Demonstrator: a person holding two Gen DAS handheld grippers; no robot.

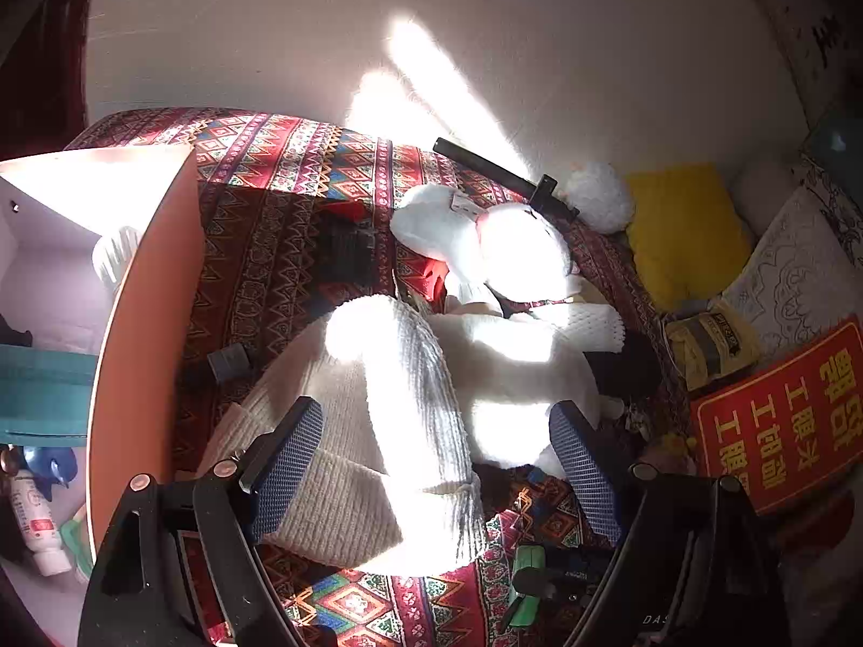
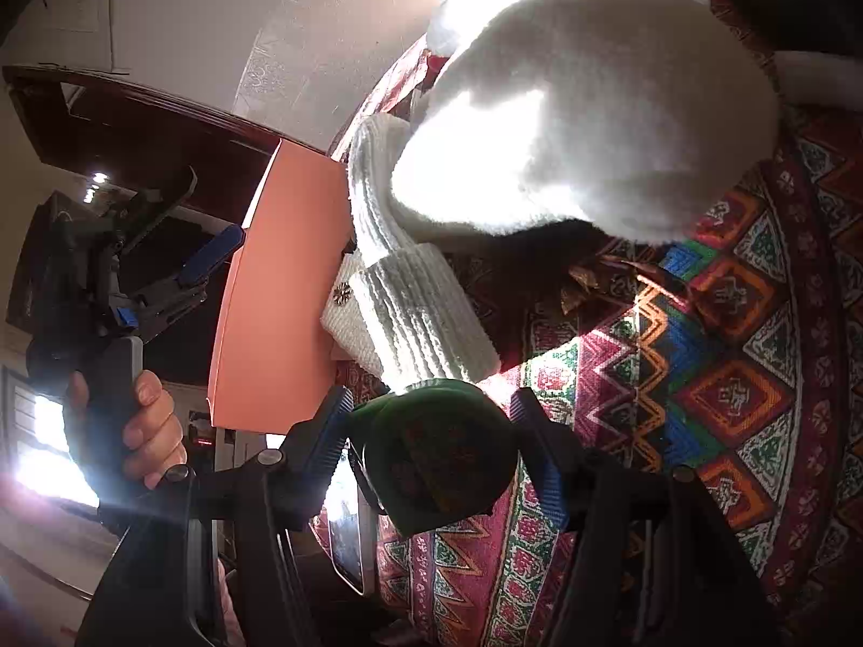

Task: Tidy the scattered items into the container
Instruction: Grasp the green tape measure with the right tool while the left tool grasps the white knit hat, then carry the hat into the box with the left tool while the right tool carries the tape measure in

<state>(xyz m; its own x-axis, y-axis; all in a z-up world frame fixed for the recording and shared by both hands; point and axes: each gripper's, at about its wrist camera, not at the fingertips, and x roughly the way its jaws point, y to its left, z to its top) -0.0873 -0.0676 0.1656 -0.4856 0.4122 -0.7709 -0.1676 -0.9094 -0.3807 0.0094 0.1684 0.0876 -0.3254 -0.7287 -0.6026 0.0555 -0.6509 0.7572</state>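
A green item was held ready at the right while the left jaws stood empty beside the container.

The right gripper point(image 2: 429, 434) was clamped on a green rounded object point(image 2: 439, 450), seemingly so that it could be carried to the orange-walled container point(image 1: 145, 323), which stood just beside it on the patterned cloth point(image 1: 280, 205). The left gripper point(image 1: 437, 463) was held with its fingers wide apart and nothing pressed between them, above a white knitted garment point(image 1: 377, 485) and a white plush toy point(image 1: 518, 253) left lying on the cloth. Inside the container a white ribbed object point(image 1: 116, 256), a white bottle point(image 1: 38, 531) and a blue thing point(image 1: 51, 466) were seen; the rest could not be made out.
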